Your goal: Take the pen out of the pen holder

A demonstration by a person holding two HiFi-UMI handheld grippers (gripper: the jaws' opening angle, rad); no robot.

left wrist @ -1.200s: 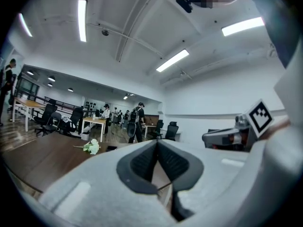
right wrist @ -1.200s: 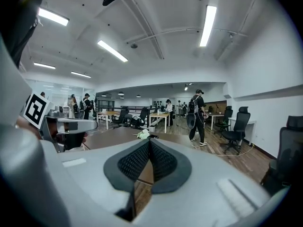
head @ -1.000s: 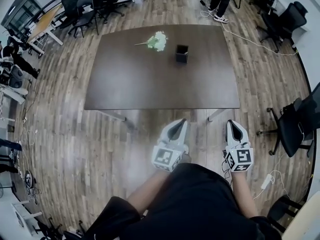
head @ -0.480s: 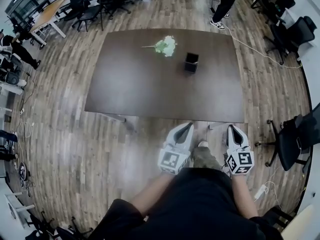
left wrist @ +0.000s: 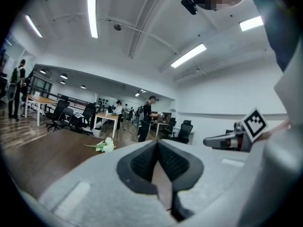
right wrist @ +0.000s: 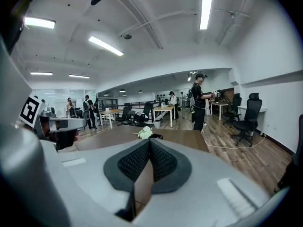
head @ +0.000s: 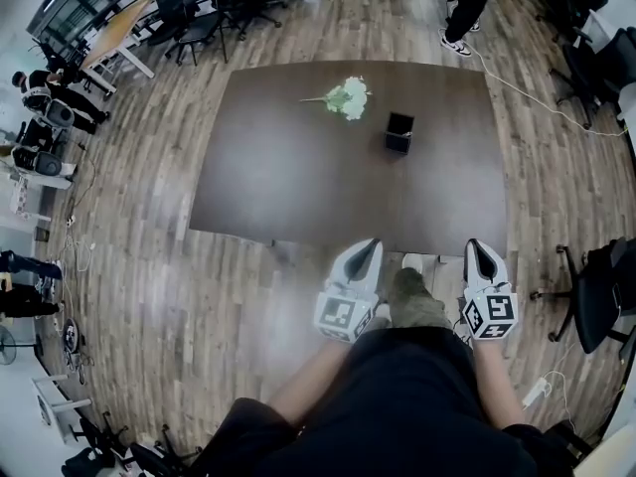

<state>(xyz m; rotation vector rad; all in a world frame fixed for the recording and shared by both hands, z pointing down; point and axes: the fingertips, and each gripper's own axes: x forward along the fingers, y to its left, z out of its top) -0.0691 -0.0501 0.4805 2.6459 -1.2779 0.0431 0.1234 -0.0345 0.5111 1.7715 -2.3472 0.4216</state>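
Note:
A black pen holder (head: 398, 132) stands on the far right part of the dark brown table (head: 298, 187); I cannot make out a pen in it at this distance. In the right gripper view only the pen holder's rim (right wrist: 156, 136) peeks over the jaws. My left gripper (head: 369, 245) and right gripper (head: 480, 246) are held low in front of the person's body, short of the table's near edge, both shut with nothing between the jaws. The jaws meet in the left gripper view (left wrist: 157, 144) and in the right gripper view (right wrist: 149, 141).
A bunch of white flowers (head: 348, 97) lies on the table left of the holder. A person (head: 467, 3) stands beyond the far edge, with a cable (head: 537, 92) on the wooden floor. Office chairs (head: 596, 296) stand to the right, more desks and chairs (head: 194, 13) at the far left.
The table has drawn nearer in the head view and slid a little right as the person stepped towards it. Both grippers stayed shut, side by side.

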